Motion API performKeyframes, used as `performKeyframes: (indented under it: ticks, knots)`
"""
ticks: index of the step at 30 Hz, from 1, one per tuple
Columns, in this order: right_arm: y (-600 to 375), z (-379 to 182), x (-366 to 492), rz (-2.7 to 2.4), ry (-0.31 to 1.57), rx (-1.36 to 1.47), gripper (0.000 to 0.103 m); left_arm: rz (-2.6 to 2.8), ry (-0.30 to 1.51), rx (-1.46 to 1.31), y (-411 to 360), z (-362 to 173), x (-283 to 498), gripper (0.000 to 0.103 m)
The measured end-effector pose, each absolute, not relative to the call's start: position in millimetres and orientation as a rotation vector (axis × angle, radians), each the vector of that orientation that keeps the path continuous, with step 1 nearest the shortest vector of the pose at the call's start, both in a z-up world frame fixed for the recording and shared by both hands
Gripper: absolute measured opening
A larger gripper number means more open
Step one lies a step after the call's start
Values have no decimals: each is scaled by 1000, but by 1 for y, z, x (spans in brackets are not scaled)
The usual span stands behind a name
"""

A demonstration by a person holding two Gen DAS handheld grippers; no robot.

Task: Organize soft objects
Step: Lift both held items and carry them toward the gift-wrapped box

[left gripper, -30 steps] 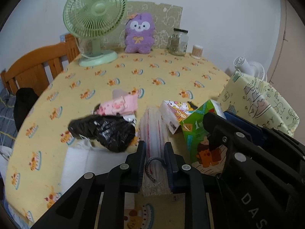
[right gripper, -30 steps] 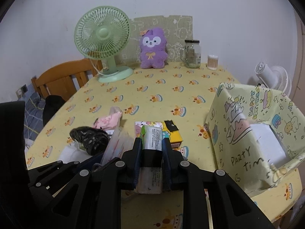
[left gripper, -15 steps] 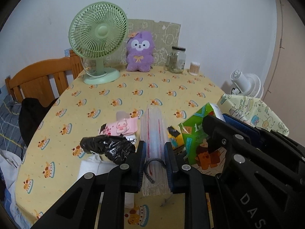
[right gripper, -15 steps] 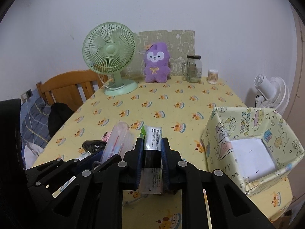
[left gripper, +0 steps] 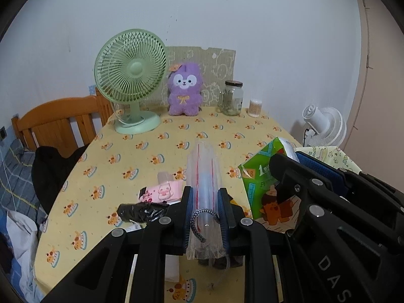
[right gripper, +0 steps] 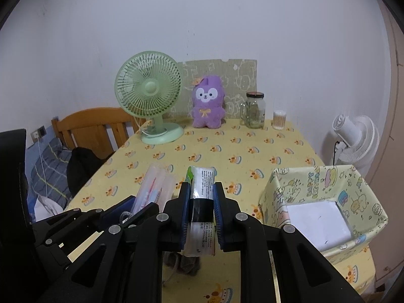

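Left gripper has its jaws clamped on a clear plastic pack, right gripper clamped on a green tissue pack, both above the surface.

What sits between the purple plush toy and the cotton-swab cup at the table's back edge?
A clear glass jar with a dark lid stands between the purple plush toy and the cotton-swab cup; both wrist views show it.

— How are your grippers set?

— My left gripper is clamped on a clear plastic packet, fingers level — pointing forward.

— And the other?

— My right gripper pinches a green tissue pack, just beside the left, both raised above the surface.
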State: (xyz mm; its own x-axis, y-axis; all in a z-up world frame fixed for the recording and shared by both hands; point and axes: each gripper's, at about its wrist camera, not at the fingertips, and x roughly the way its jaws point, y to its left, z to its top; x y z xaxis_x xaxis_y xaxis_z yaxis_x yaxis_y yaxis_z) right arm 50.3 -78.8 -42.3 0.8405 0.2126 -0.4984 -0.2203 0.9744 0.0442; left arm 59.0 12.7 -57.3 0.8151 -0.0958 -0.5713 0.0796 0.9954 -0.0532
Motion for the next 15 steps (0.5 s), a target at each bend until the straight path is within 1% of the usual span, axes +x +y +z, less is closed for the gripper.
performKeyframes:
  ticks: [15]
  knots:
    - [-98, -22, 47, 221, 484, 5, 21, -107, 565, 3, -8, -38, 59, 18]
